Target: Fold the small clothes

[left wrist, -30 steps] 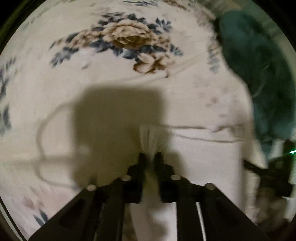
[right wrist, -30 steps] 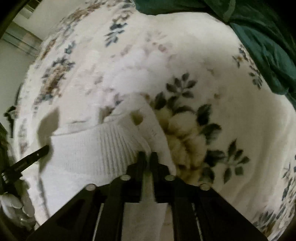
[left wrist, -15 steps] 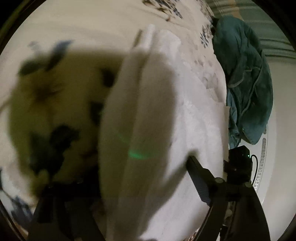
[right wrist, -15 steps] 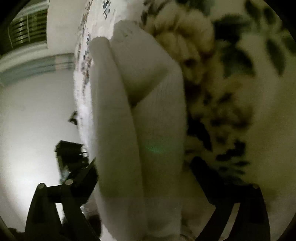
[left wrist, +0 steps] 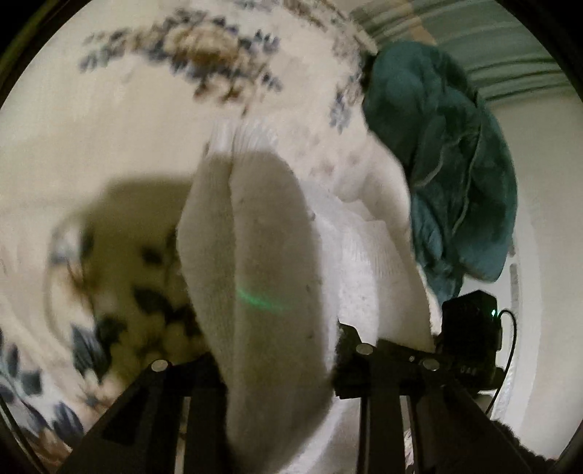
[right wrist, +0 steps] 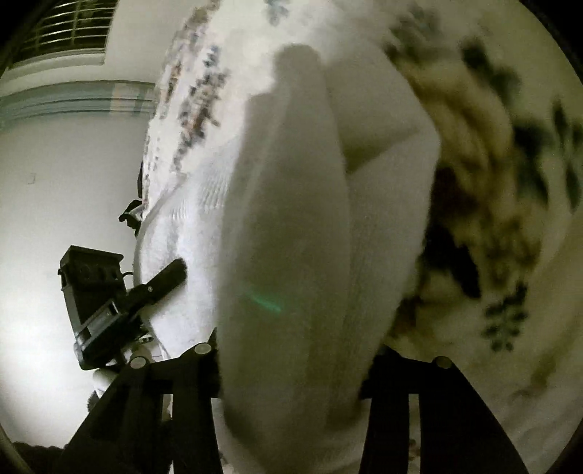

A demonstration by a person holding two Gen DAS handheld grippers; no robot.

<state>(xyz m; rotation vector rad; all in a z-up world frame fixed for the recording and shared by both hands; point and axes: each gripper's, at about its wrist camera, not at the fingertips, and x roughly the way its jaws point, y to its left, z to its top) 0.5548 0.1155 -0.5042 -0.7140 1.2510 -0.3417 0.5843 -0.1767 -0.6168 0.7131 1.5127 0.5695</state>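
Bedspread behind blurred white sock

A bedroom — floral bedspread, barred window.

White floral bedspread, crumpled teal blanket lying at its far edge, white socks on it

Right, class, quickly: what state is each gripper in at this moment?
Left gripper: jaws spread wide, white sock draped between them.
Right gripper: also open, same white sock lying between its fingers.
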